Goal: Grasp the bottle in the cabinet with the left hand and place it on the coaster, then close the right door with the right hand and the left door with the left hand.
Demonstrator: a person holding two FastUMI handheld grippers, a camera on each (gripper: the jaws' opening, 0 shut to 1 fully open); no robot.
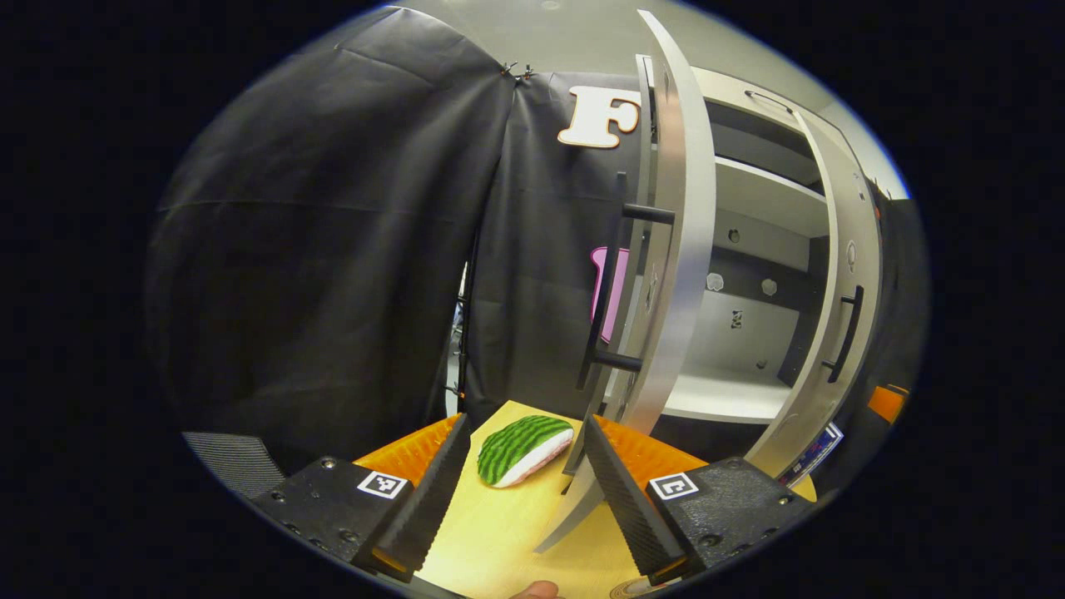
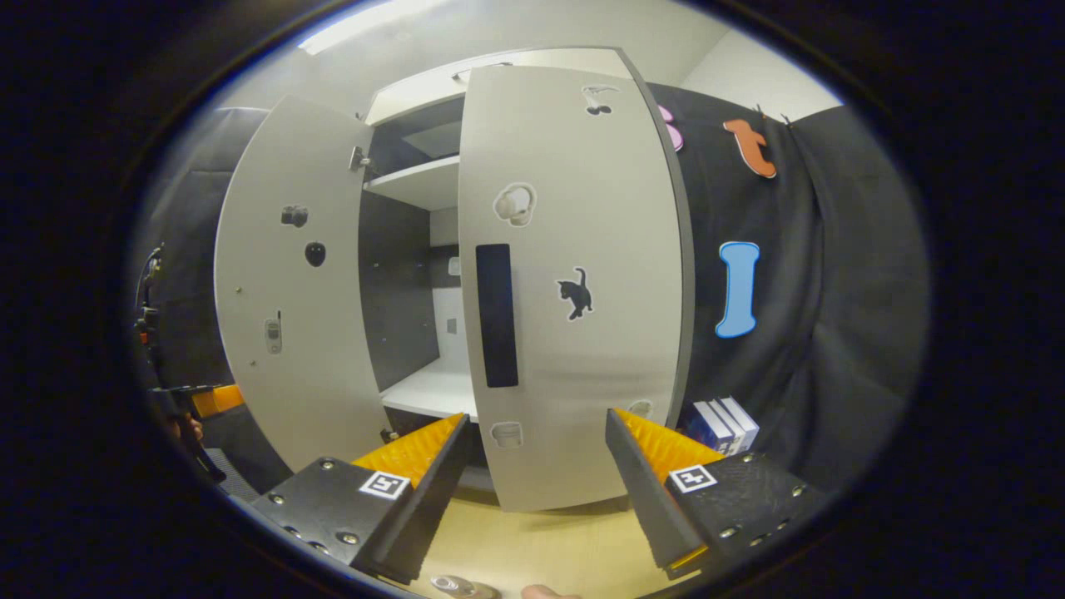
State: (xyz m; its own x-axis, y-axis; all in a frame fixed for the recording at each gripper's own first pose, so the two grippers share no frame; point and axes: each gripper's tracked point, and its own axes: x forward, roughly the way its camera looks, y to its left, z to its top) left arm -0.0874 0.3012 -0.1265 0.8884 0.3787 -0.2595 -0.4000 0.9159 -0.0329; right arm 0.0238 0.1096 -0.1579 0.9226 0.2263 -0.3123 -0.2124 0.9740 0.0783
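The cabinet [image 2: 416,208] stands on the pale wooden bench [image 1: 499,532] with both doors swung out, its white shelves bare as far as they can be seen. In the right gripper view the right door [image 2: 574,291] hangs partly open, its outer face turned to the camera and carrying several small stickers and a dark bar handle; the left door [image 2: 287,283] stands wide open beyond it. In the left gripper view the left door [image 1: 678,249] is seen nearly edge-on, just ahead of the fingers, with its black handle [image 1: 611,291] on the near side. The left hand-held gripper [image 1: 520,482] has its jaws apart and holds nothing — a green striped watermelon-slice toy [image 1: 524,449] lies on the bench between and beyond the fingers. The right hand-held gripper [image 2: 537,482] is likewise spread and empty, facing the right door's lower edge. The bottle [image 2: 456,586] shows as a small cap at the bottom edge of the right gripper view — whether a coaster lies under it cannot be told.
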